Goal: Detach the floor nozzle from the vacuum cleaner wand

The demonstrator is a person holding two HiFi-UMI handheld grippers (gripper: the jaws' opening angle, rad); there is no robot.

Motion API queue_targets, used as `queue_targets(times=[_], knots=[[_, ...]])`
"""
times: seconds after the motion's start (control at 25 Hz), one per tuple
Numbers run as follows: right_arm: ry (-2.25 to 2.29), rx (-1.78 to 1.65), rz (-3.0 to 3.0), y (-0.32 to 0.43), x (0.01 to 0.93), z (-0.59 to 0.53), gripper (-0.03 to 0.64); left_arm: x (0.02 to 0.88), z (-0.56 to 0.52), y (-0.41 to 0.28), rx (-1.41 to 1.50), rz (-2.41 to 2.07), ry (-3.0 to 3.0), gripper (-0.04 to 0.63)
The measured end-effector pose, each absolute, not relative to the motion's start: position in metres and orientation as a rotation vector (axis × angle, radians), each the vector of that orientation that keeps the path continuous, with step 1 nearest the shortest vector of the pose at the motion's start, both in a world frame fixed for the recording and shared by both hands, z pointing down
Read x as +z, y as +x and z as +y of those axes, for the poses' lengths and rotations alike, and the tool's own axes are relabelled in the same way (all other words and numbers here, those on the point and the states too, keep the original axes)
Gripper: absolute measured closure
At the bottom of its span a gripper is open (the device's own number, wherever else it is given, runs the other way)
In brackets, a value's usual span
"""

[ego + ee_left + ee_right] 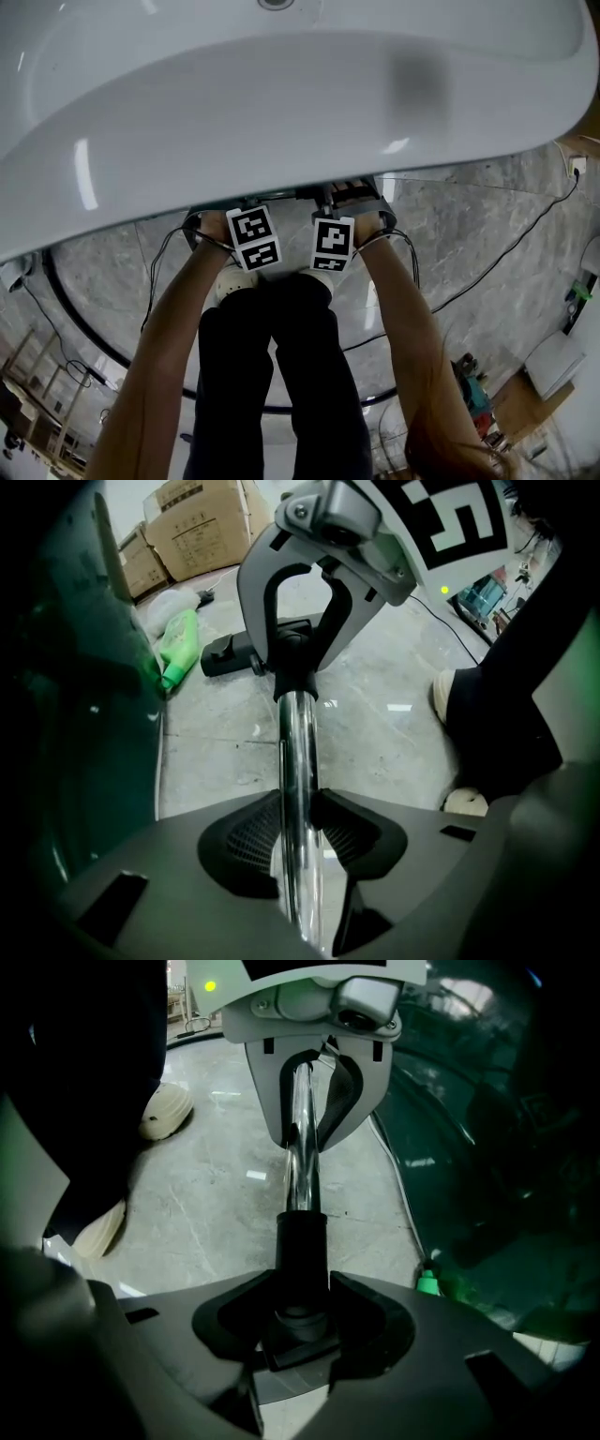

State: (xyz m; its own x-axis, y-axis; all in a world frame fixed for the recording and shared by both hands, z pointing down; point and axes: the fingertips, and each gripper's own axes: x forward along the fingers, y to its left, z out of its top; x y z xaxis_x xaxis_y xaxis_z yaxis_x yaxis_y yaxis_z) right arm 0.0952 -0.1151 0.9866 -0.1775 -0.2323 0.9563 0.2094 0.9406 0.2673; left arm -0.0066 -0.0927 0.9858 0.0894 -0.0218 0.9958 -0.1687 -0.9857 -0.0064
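Shiny chrome vacuum wand tube (pixel 298 752) is clamped by left gripper (pixel 298 829); black cylindrical collar (pixel 301 1251) on it is clamped by right gripper (pixel 300 1314).

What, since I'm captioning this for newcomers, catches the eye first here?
A big white basin fills the top of the head view, two marker cubes just below its rim. In the gripper views, the left gripper clamps the chrome wand at bottom centre, and the right gripper clamps the black collar on it.

The left arm (pixel 164 347) and right arm (pixel 405 309) reach down side by side. The left gripper (pixel 298 832), pointing down, clamps the wand (pixel 298 752). The right gripper (pixel 300 1312) clamps its black collar (pixel 300 1241).
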Motion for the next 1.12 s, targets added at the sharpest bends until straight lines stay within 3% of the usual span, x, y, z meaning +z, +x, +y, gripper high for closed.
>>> queue_targets(times=[1.12], knots=[[-0.091, -0.271, -1.563, 0.142, 0.991, -0.122, 0.431, 0.988, -0.088, -0.002, 2.094, -0.026, 2.322, 0.451]])
